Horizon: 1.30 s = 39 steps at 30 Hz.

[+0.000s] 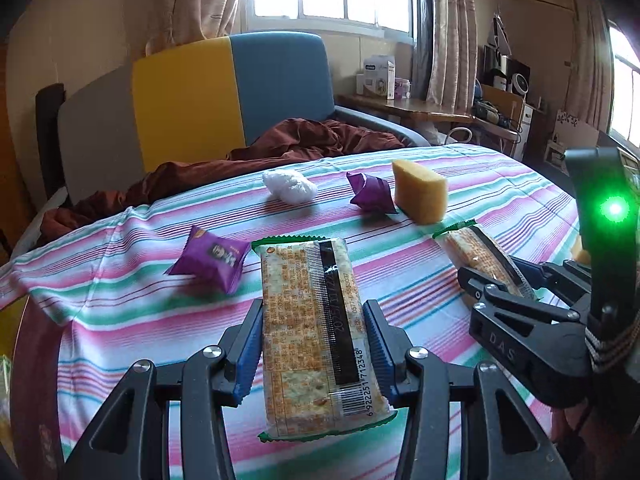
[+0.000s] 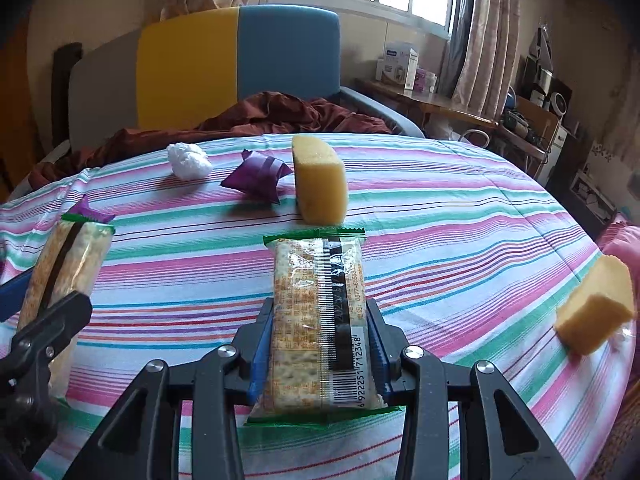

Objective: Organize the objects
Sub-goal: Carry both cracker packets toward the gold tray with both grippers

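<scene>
My left gripper [image 1: 314,344] is shut on a cracker packet [image 1: 316,332] with green ends, held above the striped bedsheet [image 1: 120,312]. My right gripper [image 2: 318,340] is shut on a second cracker packet [image 2: 320,320]. Each gripper shows in the other's view: the right one [image 1: 492,280] at the right edge, the left one [image 2: 52,308] at the left edge. On the sheet lie a purple snack packet [image 1: 210,258], a white crumpled ball [image 1: 290,186], a purple folded packet [image 1: 370,192], a yellow sponge [image 1: 420,190] and another yellow sponge [image 2: 596,312].
A dark red blanket [image 1: 280,148] is bunched at the head of the bed against a yellow and blue headboard [image 1: 232,88]. A wooden desk [image 1: 420,108] with boxes stands by the window at the right. The bed's edge drops off at the right.
</scene>
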Available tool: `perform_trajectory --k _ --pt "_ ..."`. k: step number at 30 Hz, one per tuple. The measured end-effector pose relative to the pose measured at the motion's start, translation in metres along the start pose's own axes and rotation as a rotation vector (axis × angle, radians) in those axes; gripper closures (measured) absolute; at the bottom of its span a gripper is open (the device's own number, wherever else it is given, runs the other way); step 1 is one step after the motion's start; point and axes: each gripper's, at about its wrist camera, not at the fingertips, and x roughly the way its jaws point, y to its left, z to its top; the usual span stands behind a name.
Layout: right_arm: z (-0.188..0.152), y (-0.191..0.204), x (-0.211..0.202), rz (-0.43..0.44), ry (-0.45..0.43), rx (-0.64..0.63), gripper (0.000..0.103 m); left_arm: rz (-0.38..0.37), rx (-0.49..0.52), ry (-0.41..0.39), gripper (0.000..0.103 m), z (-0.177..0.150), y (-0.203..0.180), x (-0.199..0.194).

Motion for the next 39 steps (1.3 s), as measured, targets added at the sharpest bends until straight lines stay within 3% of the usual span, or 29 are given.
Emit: perform_trajectory --k 13,25,39 --pt "-0.013 0.018 -0.018 0.012 -0.024 -0.035 0.061 -0.020 -0.011 -0.028 0.055 -0.026 0.007 -0.040" --pt "-0.026 0.041 -0.042 0.045 -0.043 -0.096 0.061 -0.076 -0.033 0.002 0.055 -0.056 0.022 -0.084" --pt "-0.052 0.088 -0.067 0.138 -0.003 -0.167 0.061 -0.067 -0.128 -0.015 0.055 -0.071 0.073 -0.138"
